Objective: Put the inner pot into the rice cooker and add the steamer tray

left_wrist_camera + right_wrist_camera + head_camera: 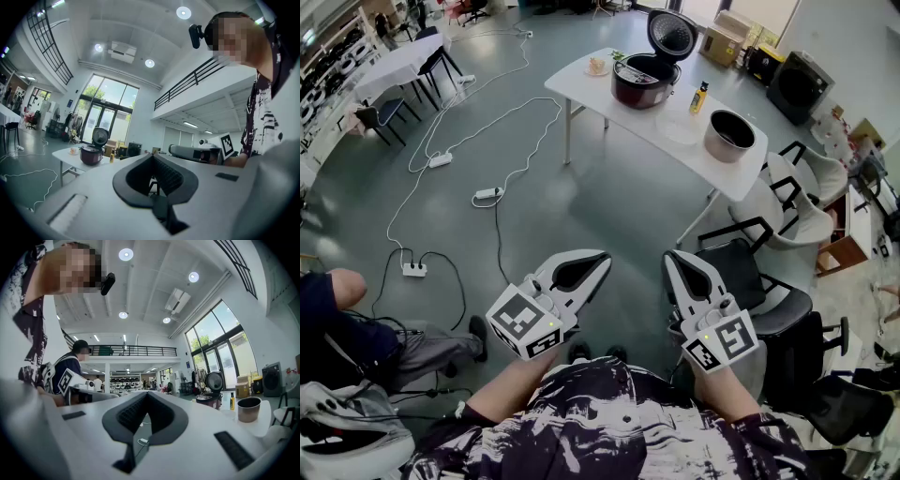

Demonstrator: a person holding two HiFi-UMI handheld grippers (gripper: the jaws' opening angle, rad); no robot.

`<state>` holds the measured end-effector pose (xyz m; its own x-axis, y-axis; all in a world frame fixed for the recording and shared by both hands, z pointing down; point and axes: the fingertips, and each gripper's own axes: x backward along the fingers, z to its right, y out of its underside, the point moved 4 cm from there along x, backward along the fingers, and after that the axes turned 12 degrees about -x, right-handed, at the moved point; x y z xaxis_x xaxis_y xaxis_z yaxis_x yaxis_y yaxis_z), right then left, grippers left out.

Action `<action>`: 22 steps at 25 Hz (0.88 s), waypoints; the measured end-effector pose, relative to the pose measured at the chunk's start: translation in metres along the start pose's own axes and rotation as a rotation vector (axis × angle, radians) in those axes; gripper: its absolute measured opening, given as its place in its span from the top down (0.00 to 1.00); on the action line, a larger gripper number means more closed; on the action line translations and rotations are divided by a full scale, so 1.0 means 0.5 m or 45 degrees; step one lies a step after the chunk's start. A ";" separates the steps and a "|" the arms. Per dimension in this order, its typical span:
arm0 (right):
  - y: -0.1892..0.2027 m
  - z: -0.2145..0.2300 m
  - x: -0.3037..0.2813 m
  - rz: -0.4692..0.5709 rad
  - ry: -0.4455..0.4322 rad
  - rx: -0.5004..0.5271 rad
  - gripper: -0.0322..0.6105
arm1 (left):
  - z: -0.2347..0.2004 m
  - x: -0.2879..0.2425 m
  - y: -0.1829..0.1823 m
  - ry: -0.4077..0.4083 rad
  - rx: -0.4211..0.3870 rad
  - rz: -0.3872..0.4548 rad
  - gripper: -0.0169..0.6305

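Far ahead on a white table [591, 94] stands the dark red rice cooker [642, 80] with its lid up. To its right lie the pale steamer tray [678, 127] and the metal inner pot [729, 134]. Both grippers hang level over the floor, well short of the table. My left gripper [602, 255] is shut with nothing in it, and my right gripper [673, 255] is likewise shut and empty. In the left gripper view the cooker [92, 152] is small beyond the closed jaws [153, 155]. The right gripper view has the cooker [211, 397] and pot [248, 408] past the tips [146, 393].
A yellow bottle [699, 97] and a small dish [598, 66] share the table. Black chairs [741, 267] crowd the table's right end. Cables and power strips [487, 194] trail over the grey floor at left. A seated person [356, 328] is at the lower left.
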<state>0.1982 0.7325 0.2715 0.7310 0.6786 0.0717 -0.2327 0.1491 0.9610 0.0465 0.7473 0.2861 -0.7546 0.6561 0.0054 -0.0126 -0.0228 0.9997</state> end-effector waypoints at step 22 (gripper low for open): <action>0.010 0.005 -0.020 0.058 -0.032 -0.043 0.09 | -0.003 0.009 0.002 -0.009 0.010 -0.011 0.97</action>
<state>0.1913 0.7248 0.2763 0.7349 0.6671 0.1221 -0.2873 0.1431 0.9471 0.0423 0.7491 0.2870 -0.7497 0.6618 -0.0031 -0.0139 -0.0111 0.9998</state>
